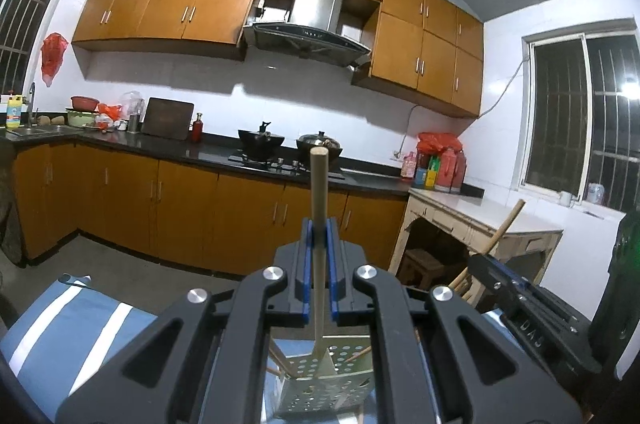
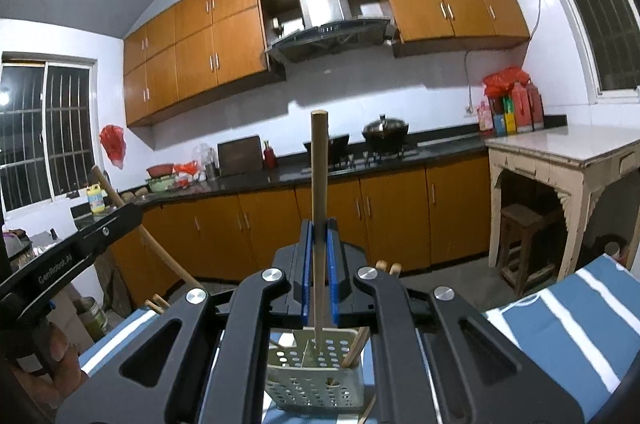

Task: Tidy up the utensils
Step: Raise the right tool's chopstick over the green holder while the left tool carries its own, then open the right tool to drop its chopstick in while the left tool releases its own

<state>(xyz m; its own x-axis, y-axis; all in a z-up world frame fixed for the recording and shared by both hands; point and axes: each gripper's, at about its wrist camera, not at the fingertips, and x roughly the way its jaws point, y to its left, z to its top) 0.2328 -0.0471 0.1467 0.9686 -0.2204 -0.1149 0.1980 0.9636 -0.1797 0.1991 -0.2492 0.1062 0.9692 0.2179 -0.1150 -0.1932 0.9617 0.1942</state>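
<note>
Chopsticks, two, one per gripper. Holder: perforated utensil basket [image 1: 328,376], pale, divided into compartments, standing on the blue-and-white striped cloth [image 1: 72,320] directly below me. Already lodged in it: several wooden sticks, leaning in the side compartments; exact count cannot be told, since my own frame hides much of the basket. More stick ends show beyond the basket in the right wrist view, whether loose on the cloth or in the basket I cannot tell.

Progress, as I judge it: partway. Some utensils housed, two in hand, both poised above the basket and neither released.

Left gripper [image 1: 319,229]: blue pads clamped tight on a wooden chopstick [image 1: 319,184], held upright, upper end well above the pads, lower end reaching down to the basket's dividers; whether it touches them I cannot tell.

Right gripper [image 2: 319,229]: likewise pinched fast on its own wooden chopstick [image 2: 319,164], upright, lower tip at or just inside the basket's [image 2: 316,380] central compartment.

Remaining, in my estimate: lower each stick into a compartment, let go, then collect whatever stays outside.
</note>
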